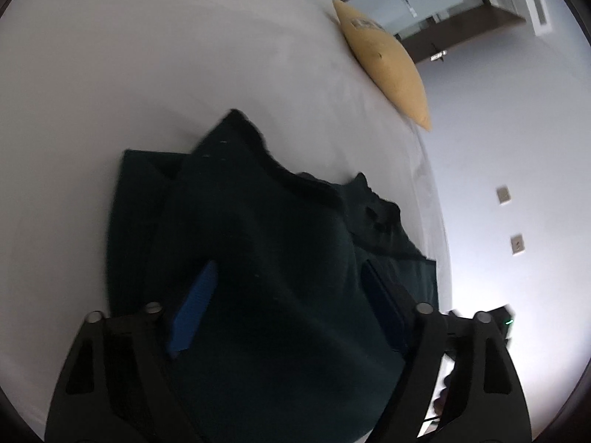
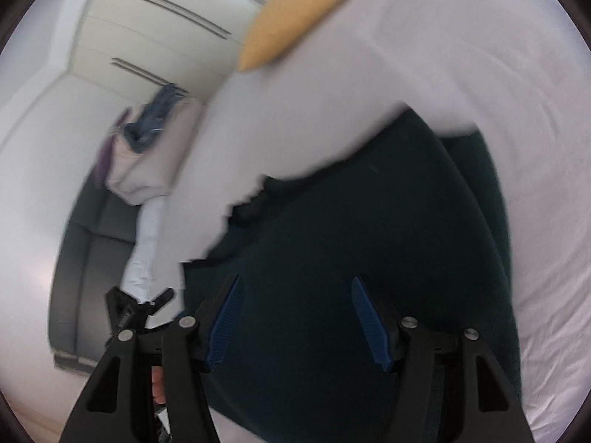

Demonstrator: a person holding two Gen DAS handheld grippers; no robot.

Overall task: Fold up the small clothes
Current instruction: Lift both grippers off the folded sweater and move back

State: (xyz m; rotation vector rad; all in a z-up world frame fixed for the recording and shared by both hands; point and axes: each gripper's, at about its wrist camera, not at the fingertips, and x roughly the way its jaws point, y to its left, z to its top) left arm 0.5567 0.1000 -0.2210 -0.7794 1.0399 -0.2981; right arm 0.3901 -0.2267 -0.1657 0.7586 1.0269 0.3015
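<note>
A dark green garment (image 1: 258, 243) lies partly folded on the white bed sheet (image 1: 147, 74), with a layer doubled over itself. My left gripper (image 1: 291, 280) hovers over its near part with the blue-padded jaws wide apart and nothing between them. In the right wrist view the same garment (image 2: 369, 221) fills the middle. My right gripper (image 2: 295, 291) is open above it, also empty. The left gripper's black frame (image 2: 136, 306) shows at the garment's left edge.
A yellow cushion (image 1: 388, 62) lies at the far edge of the bed, also in the right wrist view (image 2: 295, 14). The bed edge (image 1: 436, 221) drops off toward a white wall. A dark sofa (image 2: 92, 258) with piled clothes (image 2: 147, 129) stands beside the bed.
</note>
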